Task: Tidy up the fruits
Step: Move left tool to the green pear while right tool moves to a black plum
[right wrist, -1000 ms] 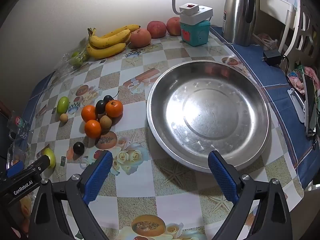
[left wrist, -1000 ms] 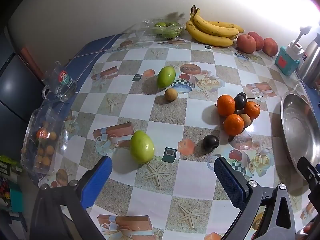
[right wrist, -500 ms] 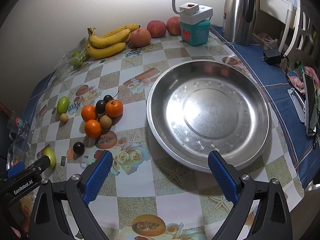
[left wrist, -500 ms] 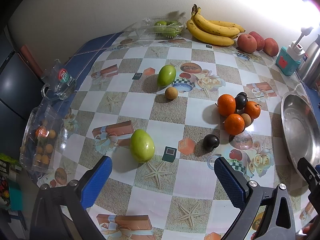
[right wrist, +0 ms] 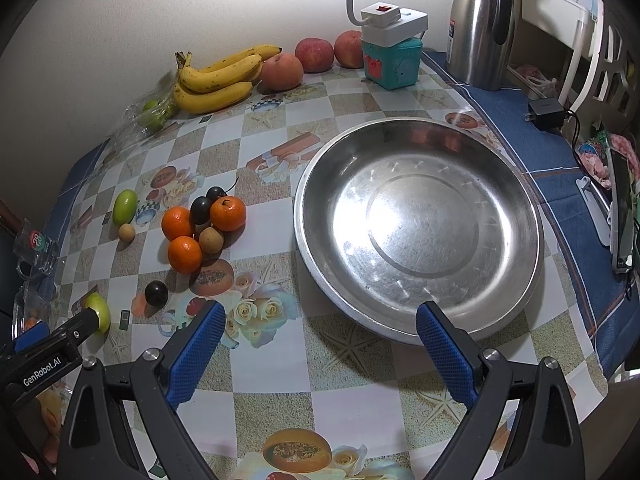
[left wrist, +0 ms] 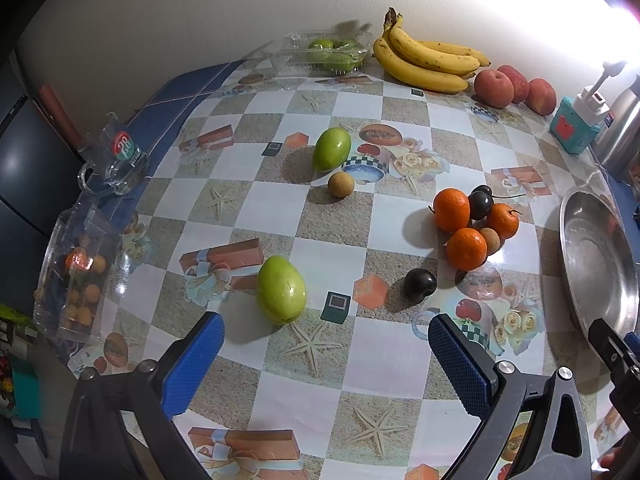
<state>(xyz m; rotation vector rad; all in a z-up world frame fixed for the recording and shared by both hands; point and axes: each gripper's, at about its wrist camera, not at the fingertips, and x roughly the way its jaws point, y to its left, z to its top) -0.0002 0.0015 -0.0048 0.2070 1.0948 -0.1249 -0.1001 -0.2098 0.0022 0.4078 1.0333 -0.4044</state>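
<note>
A steel basin (right wrist: 512,184) stands empty in front of my open right gripper (right wrist: 318,330); its rim also shows in the left wrist view (left wrist: 568,240). Left of it lies a cluster of oranges (right wrist: 227,213), dark plums (right wrist: 199,209) and a brown longan (right wrist: 210,240). My open left gripper (left wrist: 326,342) hovers just behind a green fruit (left wrist: 281,289). A single dark plum (left wrist: 419,285) lies to its right. A second green fruit (left wrist: 331,149) and a small longan (left wrist: 341,184) lie farther back.
Bananas (left wrist: 428,62), apples (left wrist: 494,89) and a clear box of green fruit (left wrist: 330,52) line the wall. A glass mug (left wrist: 114,160) and a plastic box of small fruit (left wrist: 76,276) sit at the left edge. A teal box (right wrist: 392,62), thermos (right wrist: 478,24) and charger (right wrist: 546,112) stand at the right.
The left gripper has drifted slightly forward toward the near green fruit. The right gripper has not moved. Nothing was picked up.
</note>
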